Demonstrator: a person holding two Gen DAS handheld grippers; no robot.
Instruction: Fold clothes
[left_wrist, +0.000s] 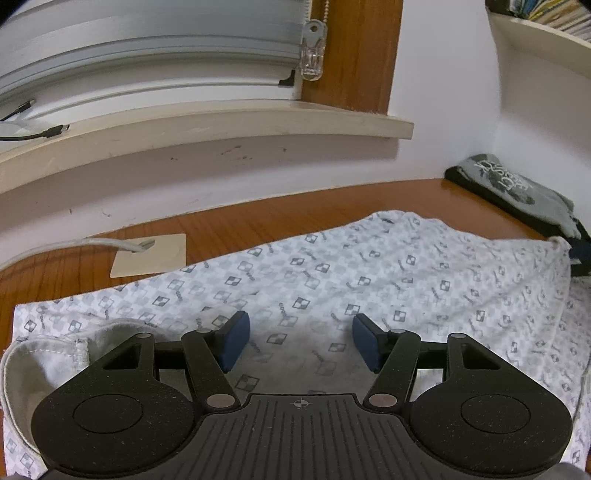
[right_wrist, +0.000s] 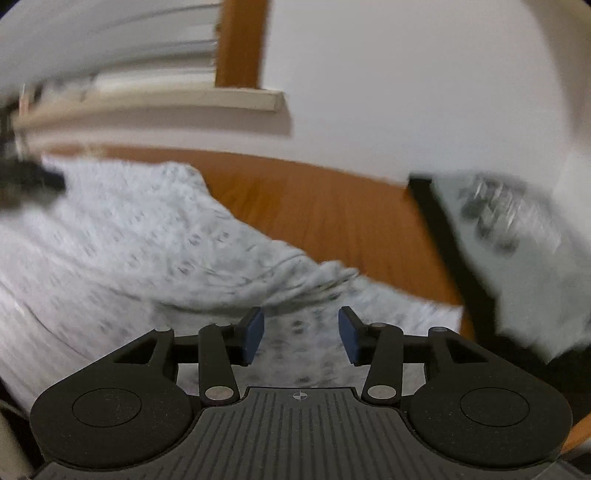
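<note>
Wooden table (left_wrist: 258, 218) under a window sill (left_wrist: 207, 125), white wall behind. Patterned white shirt (left_wrist: 332, 273) lies spread across the table, collar at the near left. Folded grey garment (left_wrist: 517, 188) sits far right by the wall. Left gripper (left_wrist: 301, 341) hovers over the shirt, fingers spread, empty. Right gripper (right_wrist: 301, 334) over the shirt's right part, fingers apart, empty; that view is blurred.

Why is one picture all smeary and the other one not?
Right wrist view: motion blur smears the patterned shirt and the folded grey garment; only the right gripper looks sharp. Left wrist view: crisp, though the fisheye lens bends the windowsill.
</note>
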